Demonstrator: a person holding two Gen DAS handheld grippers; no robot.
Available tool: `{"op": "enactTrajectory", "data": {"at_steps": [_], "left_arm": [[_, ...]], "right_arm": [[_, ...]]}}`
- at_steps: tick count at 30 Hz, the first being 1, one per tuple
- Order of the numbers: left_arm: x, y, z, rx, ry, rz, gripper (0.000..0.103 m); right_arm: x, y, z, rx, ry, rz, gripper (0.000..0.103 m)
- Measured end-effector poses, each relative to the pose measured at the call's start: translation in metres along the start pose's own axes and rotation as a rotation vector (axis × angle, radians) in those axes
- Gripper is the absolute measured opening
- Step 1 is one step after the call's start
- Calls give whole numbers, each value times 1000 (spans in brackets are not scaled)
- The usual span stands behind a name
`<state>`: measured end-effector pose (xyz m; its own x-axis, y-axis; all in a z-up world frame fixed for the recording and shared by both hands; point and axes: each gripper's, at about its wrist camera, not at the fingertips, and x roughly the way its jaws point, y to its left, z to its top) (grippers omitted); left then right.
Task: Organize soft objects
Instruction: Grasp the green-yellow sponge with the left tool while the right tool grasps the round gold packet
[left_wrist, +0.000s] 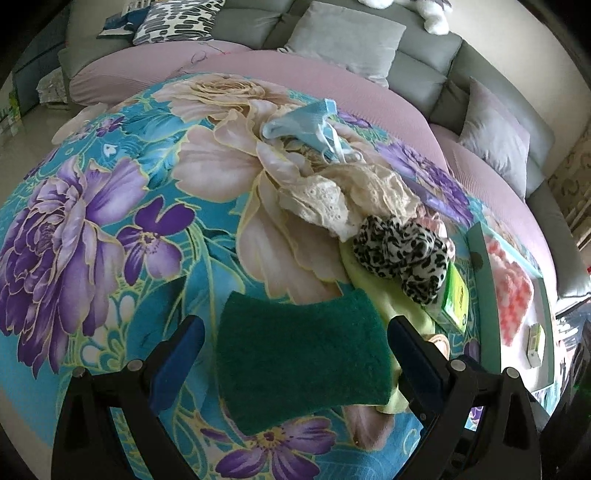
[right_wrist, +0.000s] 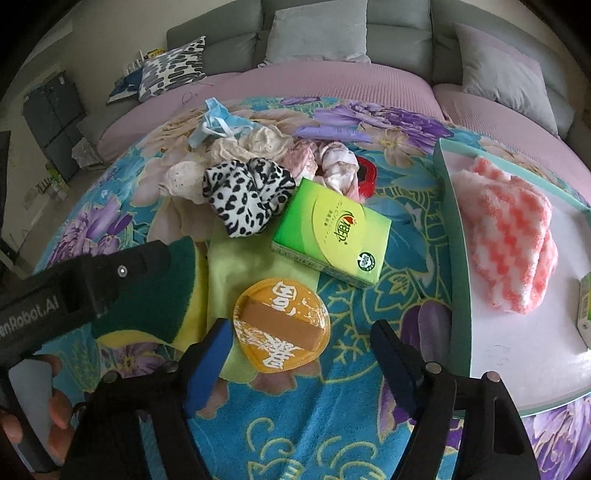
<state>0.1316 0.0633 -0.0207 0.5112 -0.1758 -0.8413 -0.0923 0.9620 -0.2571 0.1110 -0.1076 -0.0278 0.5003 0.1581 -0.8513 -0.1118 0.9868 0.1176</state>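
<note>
We hold the left gripper (left_wrist: 295, 369) with its jaws wide, astride the green scouring pad (left_wrist: 303, 362), pads clear of its edges; its long axis runs across the gap. The right gripper (right_wrist: 301, 354) has jaws wide but not fully so, nothing clamped; the round orange puff (right_wrist: 282, 326) lies just ahead between them, band running diagonally. We judge the right hand nearer the puff and the left nearer the pad. The tray (right_wrist: 448, 229) sits right of the puff on the floral blanket (right_wrist: 332, 424) and holds a pink-and-white fluffy cloth (right_wrist: 509, 236)
</note>
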Motion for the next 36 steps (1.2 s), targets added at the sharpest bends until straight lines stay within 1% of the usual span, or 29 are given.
{"op": "enactTrajectory", "data": {"at_steps": [3,5,8,10,12,16,18,22,24,36], "left_arm": [[4,-2,-1,11,22,-23,99],[6,-4,-1,26,26,-6,99],[8,-6,-2,37,35,7,99],[9,-6,-2,46,38,13,99],[12,-8,-3,57,44,23,99],[13,-9,-3,67,43,28,99],[14,-9,-4,70,45,31,99],[15,-12,-4,84,48,41,99],[17,-13,-4,88,50,45,99],[23,-16,-4,90,49,55,100]], "right_arm": [[1,0,0,-2,1,1,80],[1,1,0,-6,1,6,80],[2,2,0,-10,3,12,73],[2,2,0,-10,6,13,73],[2,2,0,-9,7,14,69],[2,2,0,-12,7,19,67],[2,2,0,-16,8,29,61],[2,5,0,-31,9,29,59],[2,5,0,-31,9,39,54],[0,3,0,-28,6,43,53]]}}
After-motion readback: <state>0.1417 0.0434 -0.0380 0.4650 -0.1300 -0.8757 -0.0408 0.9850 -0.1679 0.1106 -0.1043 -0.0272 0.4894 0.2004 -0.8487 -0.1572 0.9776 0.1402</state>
